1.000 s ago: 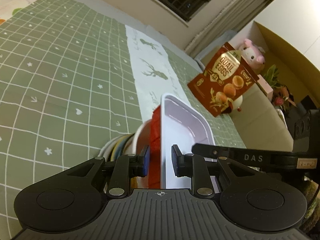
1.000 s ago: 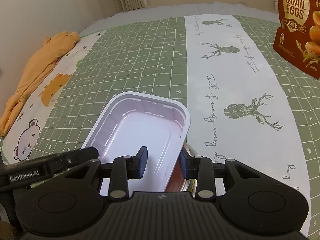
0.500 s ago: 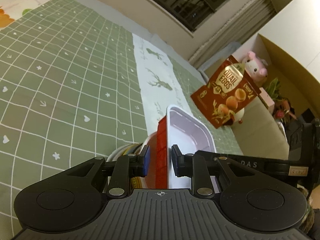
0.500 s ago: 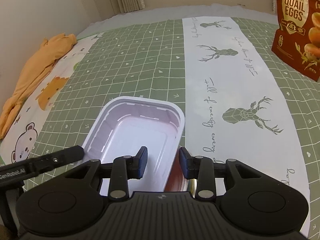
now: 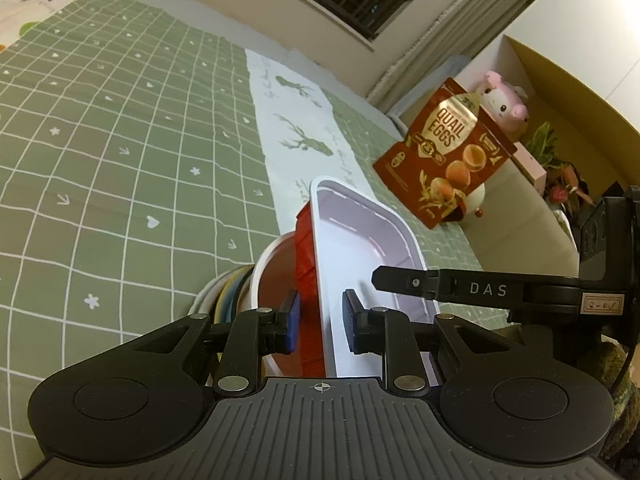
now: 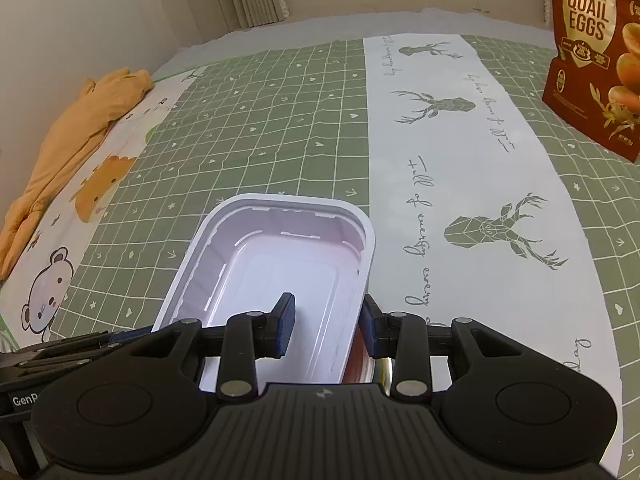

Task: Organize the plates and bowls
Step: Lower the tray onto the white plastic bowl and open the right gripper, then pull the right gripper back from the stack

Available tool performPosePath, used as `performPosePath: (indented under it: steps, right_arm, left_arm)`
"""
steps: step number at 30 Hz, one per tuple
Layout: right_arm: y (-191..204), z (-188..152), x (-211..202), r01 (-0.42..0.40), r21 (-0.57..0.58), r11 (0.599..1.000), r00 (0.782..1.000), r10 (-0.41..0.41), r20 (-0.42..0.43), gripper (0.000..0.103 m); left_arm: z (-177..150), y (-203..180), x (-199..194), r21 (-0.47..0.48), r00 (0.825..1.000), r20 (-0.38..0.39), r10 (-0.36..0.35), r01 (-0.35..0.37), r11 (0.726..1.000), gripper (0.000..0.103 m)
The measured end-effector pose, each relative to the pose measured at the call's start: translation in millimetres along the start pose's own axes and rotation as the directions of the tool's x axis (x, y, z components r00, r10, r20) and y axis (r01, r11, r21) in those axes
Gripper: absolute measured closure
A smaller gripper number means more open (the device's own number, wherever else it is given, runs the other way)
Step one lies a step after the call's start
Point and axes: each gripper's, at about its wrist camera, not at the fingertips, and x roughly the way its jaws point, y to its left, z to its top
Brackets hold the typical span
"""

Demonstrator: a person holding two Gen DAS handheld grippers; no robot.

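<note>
The left hand-held gripper [image 5: 320,326] pinches one long wall of the white tray [image 5: 360,240]. One pad is inside the tray and one is outside, against its red side. The right hand-held gripper [image 6: 326,326] pinches the other long wall the same way, with one finger [image 6: 284,320] inside and one outside. Two grips, one on each side, likely keep the light tray flat so it does not tip.

The tray sits in a round bowl with a white rim [image 5: 260,276]. Under that bowl I see the edges of more dishes, a stack of plates [image 5: 224,296] with yellow and dark rims. So the tray is the top of a pile. I think it is being set down there, or lifted off, but I cannot tell which.

The pile is on a bed with a green checked sheet [image 5: 120,160], near the edge closest to the person. A white strip with deer [image 6: 460,160] runs along the bed beside the pile. A brown quail egg bag [image 6: 592,60] stands far off, at the bed's right edge. An orange cloth [image 6: 76,136] lies at the far left edge. Both are well away from the pile, so nothing blocks the dishes.
</note>
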Motion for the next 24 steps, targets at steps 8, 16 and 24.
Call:
performPosePath:
  steps: [8,16,24]
  right_arm:
    - [-1.3,-3.4,0.9,-0.003,0.000,1.000,1.000,0.003,0.006,0.068]
    - [-11.4,-12.5,-37.7,0.002,-0.014,1.000,0.994,-0.001,0.105,0.067]
    - [-28.6,-69.7,-96.4,-0.037,-0.048,0.998,0.954,0.050,0.295,0.054]
  left_arm:
    - [2.2,-3.4,-6.8,0.000,0.999,0.030,0.032,-0.032,0.999,0.078]
    - [-11.9,-21.1,-35.9,0.013,0.987,0.147,0.067,-0.070,0.997,0.078]
    - [-68.1,-40.7,-65.2,0.040,0.944,0.284,0.170,-0.189,0.981,0.078]
